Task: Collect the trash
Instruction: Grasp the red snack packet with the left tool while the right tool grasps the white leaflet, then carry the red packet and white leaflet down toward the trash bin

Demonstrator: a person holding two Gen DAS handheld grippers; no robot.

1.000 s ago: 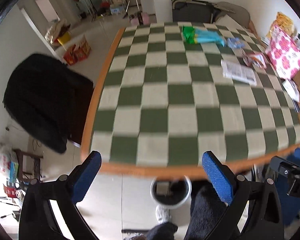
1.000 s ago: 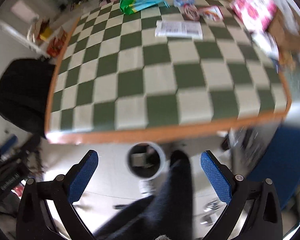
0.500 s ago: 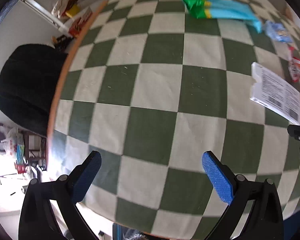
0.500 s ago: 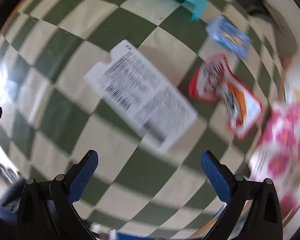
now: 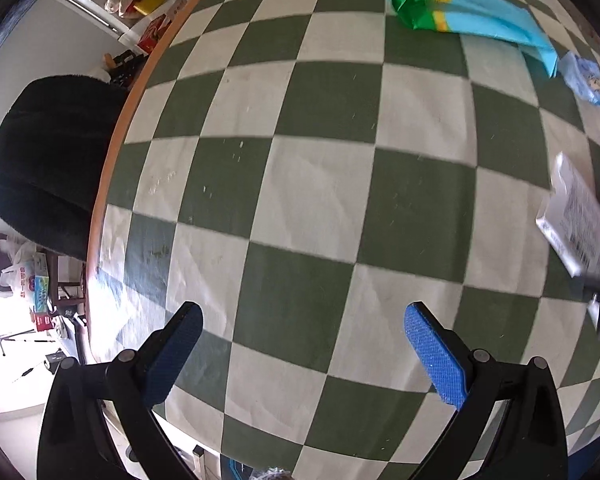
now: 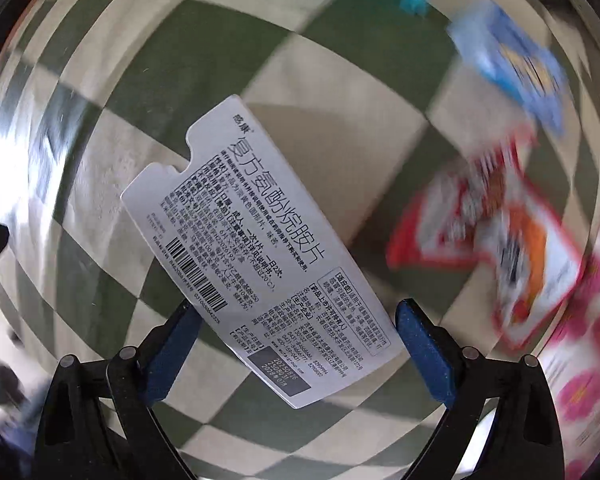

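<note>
The right gripper [image 6: 298,344] hangs wide open over a flat white medicine packet [image 6: 256,252] lying on the green-and-white checked tablecloth [image 6: 332,128], the packet's near end between the blue pads [image 6: 424,352]. A red snack wrapper [image 6: 488,236] and a blue one [image 6: 512,68] lie just beyond. The left gripper [image 5: 300,354] is open too, over bare cloth, with a green-and-blue bag [image 5: 460,12] far across the table.

Green-and-white checkered tablecloth [image 5: 320,184] covers table with orange wooden edge [image 5: 112,160]. Black chair [image 5: 48,160] just beside the table's left edge. Plastic bags [image 5: 24,272] and clutter on the floor beyond.
</note>
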